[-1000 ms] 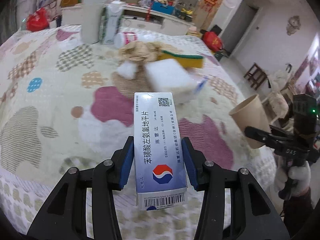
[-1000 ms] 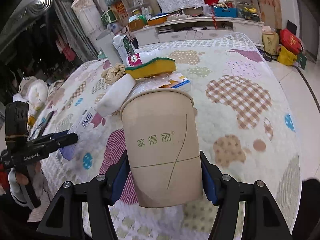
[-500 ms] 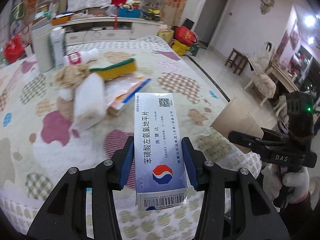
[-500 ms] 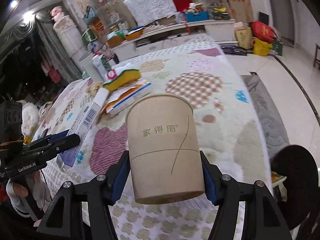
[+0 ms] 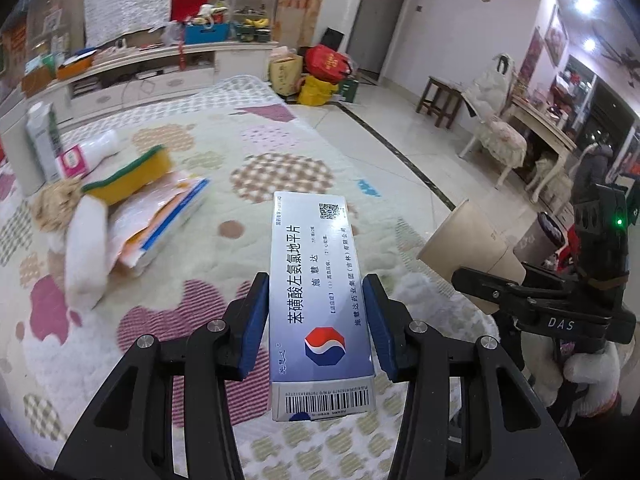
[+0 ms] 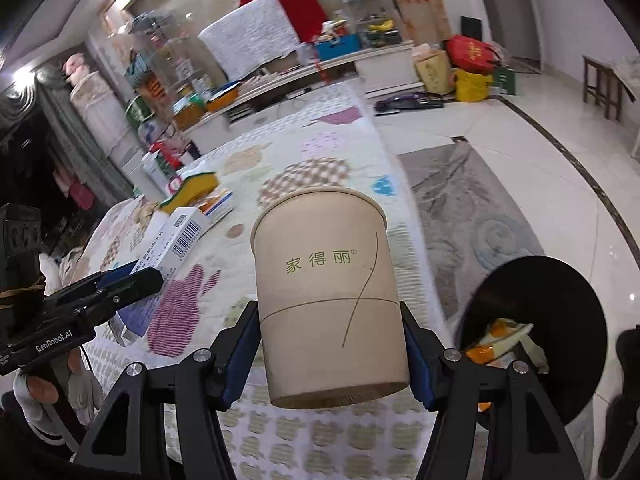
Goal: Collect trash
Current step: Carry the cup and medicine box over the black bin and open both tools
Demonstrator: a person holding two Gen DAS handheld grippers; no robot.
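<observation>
Here we see the left gripper [image 5: 316,316] clamped on a blue-white box [image 5: 318,296] at the lower centre of the left view. The right gripper [image 6: 332,344] is clamped on a paper cup [image 6: 326,296], at the centre of the right view. A black bin [image 6: 560,300] with some trash sits lower right there.

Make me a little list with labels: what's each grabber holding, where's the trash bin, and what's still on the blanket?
left gripper: shut on medicine box
right gripper: shut on paper cup
bin: black bin on floor, beside the bed, wrappers inside
left on blanket: yellow sponge, white bottle, packets
</observation>
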